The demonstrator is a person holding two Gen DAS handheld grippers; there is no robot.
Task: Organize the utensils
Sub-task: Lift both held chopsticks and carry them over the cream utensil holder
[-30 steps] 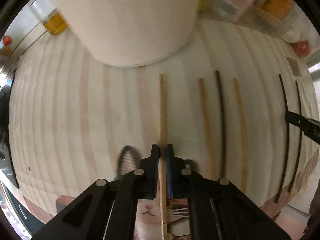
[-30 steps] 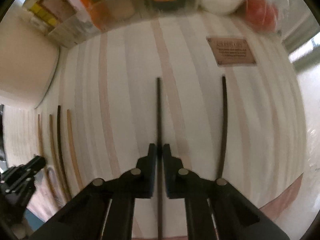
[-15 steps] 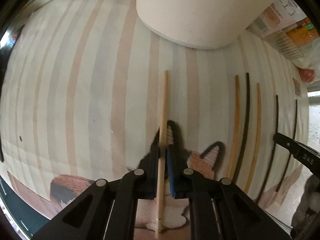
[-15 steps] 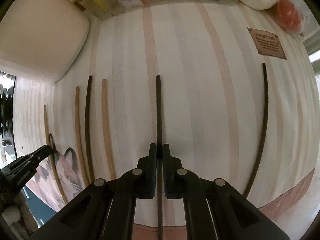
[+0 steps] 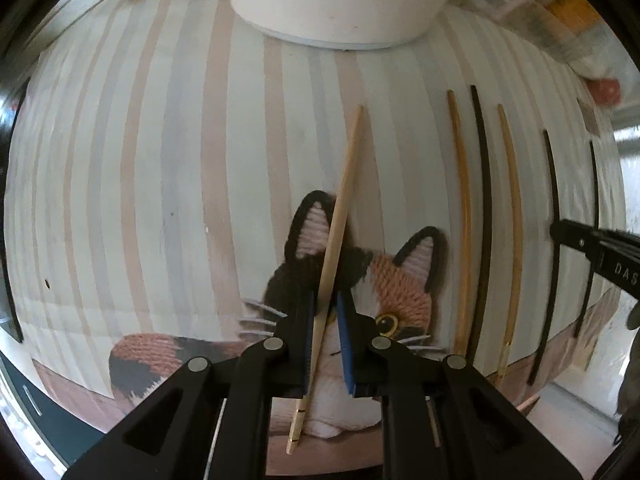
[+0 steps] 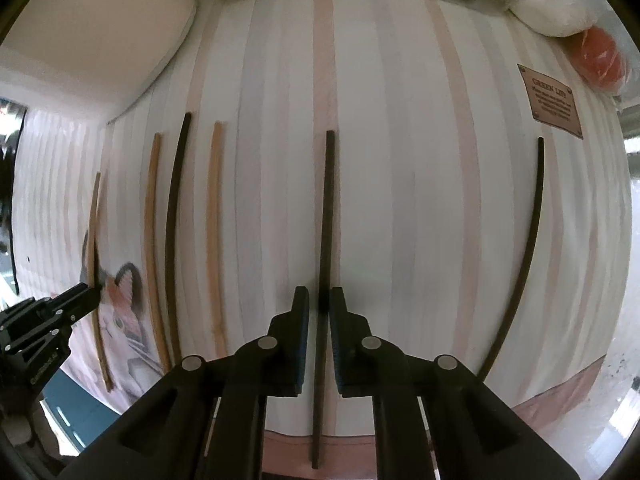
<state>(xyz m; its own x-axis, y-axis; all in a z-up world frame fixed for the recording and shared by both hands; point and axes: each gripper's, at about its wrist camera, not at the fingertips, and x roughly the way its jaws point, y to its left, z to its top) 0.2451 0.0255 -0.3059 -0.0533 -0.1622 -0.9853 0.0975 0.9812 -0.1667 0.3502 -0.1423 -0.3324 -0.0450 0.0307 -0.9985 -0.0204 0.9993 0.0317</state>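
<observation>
Two chopsticks set down on the striped mat (image 5: 160, 160), one per gripper. At left gripper (image 5: 324, 320), narrow gap, grip released; light wooden chopstick (image 5: 340, 216) now tilted across the cat motif (image 5: 400, 288). At right gripper (image 6: 319, 308), jaws opening, pads clear of dark chopstick (image 6: 326, 220) lying flat between them; both placements judged complete.

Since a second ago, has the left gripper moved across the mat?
Yes. The left gripper, with the light chopstick between its jaws, has shifted toward the mat's near edge, over the cat, away from the white pot.
</observation>
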